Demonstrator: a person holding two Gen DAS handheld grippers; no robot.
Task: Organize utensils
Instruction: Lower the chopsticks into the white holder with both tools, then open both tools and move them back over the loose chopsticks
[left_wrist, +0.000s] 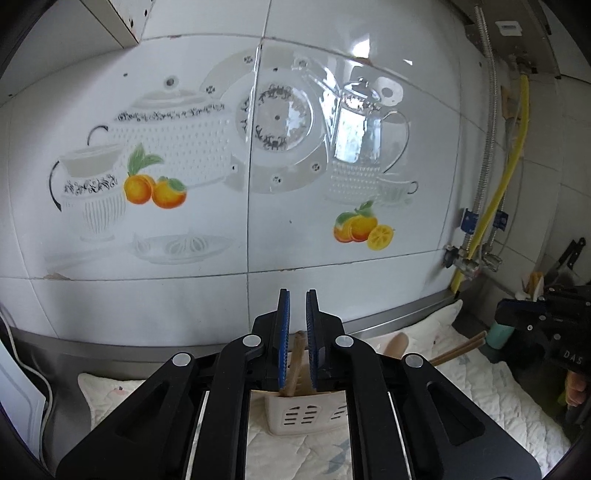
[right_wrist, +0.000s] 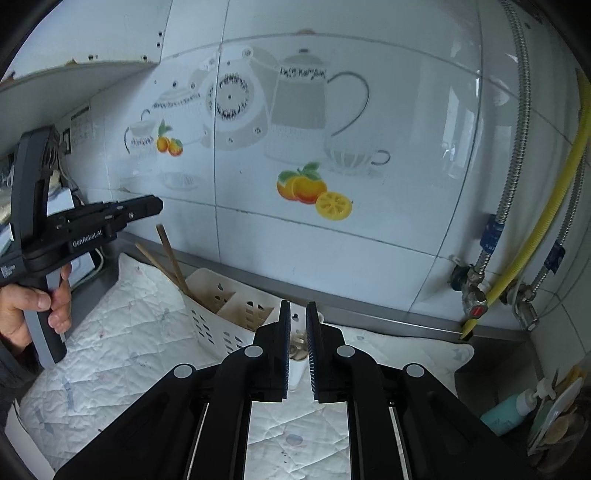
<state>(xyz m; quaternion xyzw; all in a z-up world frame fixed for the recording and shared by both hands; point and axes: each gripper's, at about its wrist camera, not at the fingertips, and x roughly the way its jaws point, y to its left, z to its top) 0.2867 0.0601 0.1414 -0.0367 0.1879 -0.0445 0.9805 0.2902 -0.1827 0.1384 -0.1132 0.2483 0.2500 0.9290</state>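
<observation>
Chopsticks (right_wrist: 168, 258) stand in white holder (right_wrist: 221, 317); left gripper (left_wrist: 297, 310) and right gripper (right_wrist: 297, 321) hover above, fingers slightly parted, grasping nothing. Next: likely fetch remaining utensil.

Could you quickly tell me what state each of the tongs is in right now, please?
Left tongs: slightly open, holding nothing; the chopsticks stand in the holder beyond.
Right tongs: slightly open, holding nothing.
</observation>
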